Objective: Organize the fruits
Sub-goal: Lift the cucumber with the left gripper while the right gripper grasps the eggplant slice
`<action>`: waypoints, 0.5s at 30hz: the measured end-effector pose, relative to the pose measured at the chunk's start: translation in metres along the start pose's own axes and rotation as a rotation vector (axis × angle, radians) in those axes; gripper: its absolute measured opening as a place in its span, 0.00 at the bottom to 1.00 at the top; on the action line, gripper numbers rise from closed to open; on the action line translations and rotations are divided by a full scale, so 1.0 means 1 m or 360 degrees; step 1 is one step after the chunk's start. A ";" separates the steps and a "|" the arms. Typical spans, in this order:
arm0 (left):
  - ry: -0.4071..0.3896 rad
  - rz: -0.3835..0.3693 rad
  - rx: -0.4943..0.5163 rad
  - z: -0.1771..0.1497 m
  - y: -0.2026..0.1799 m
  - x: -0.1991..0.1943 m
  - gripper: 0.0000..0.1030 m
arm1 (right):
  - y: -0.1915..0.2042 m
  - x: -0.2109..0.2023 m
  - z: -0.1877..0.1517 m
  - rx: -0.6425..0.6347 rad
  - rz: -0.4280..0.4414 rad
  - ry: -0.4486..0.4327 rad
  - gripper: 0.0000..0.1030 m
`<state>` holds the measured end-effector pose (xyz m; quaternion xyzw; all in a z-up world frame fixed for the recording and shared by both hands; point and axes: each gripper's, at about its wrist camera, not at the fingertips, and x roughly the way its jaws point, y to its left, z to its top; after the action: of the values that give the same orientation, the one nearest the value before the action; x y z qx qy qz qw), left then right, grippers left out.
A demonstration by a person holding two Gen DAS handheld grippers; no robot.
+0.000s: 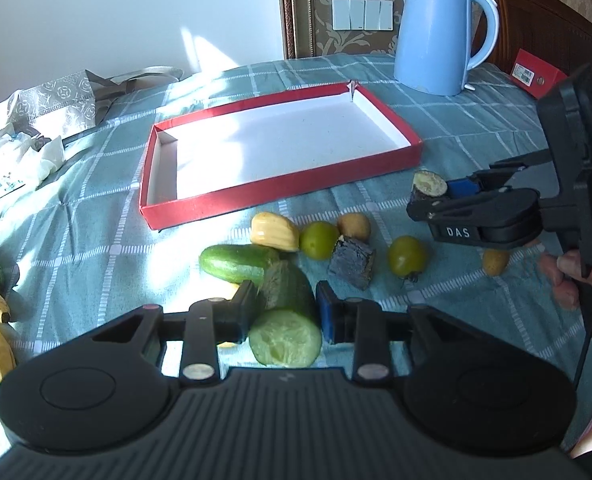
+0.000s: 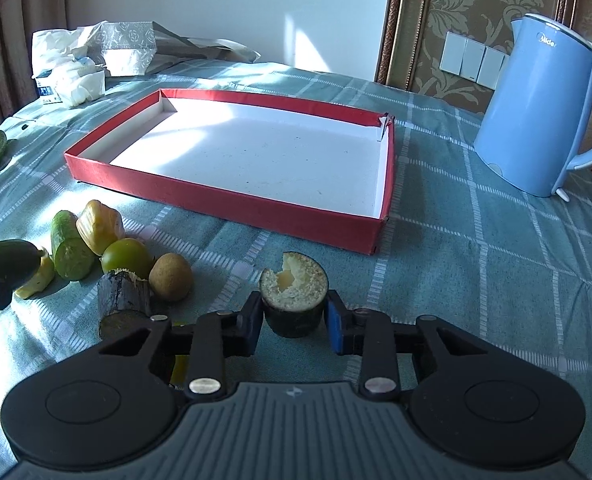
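My left gripper (image 1: 286,312) clamps a cucumber half (image 1: 286,320), my right gripper (image 2: 294,322) a dark sugarcane stub (image 2: 294,300); beyond both, checked teal cloth (image 2: 475,260), red-walled tray (image 2: 224,200), blue kettle (image 2: 535,112), damask wall (image 2: 475,0).

box (image 2: 232,196): red, white inside | kettle (image 2: 535,112): light blue | cloth (image 2: 475,280): teal, white grid

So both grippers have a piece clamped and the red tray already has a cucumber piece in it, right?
Not quite: the red tray holds nothing yet, as the right wrist view shows. The left gripper does clamp a cucumber piece, and the right gripper a dark sugarcane piece.
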<state>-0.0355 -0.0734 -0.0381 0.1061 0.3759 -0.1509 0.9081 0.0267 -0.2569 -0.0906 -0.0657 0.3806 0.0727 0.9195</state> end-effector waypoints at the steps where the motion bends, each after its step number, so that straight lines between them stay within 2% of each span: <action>1: -0.0017 0.0002 0.0002 0.008 0.002 0.003 0.28 | -0.002 -0.002 0.000 0.0002 -0.0014 -0.0001 0.31; 3: -0.0039 -0.0012 -0.0004 0.021 0.005 0.008 0.16 | -0.006 -0.007 -0.001 0.0011 -0.0035 -0.0007 0.31; 9: -0.0072 -0.0026 0.0001 0.042 0.013 0.028 0.15 | -0.017 -0.019 -0.005 0.0042 -0.0092 0.0004 0.31; 12: -0.0081 -0.0032 -0.0024 0.041 0.018 0.026 0.15 | -0.022 -0.025 -0.008 0.0051 -0.0118 -0.0012 0.31; 15: -0.0072 -0.0108 0.0010 0.036 0.020 0.012 0.16 | -0.024 -0.028 -0.009 0.0061 -0.0129 -0.0015 0.31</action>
<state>0.0033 -0.0679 -0.0198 0.0927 0.3581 -0.1852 0.9104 0.0058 -0.2844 -0.0753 -0.0632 0.3745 0.0286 0.9246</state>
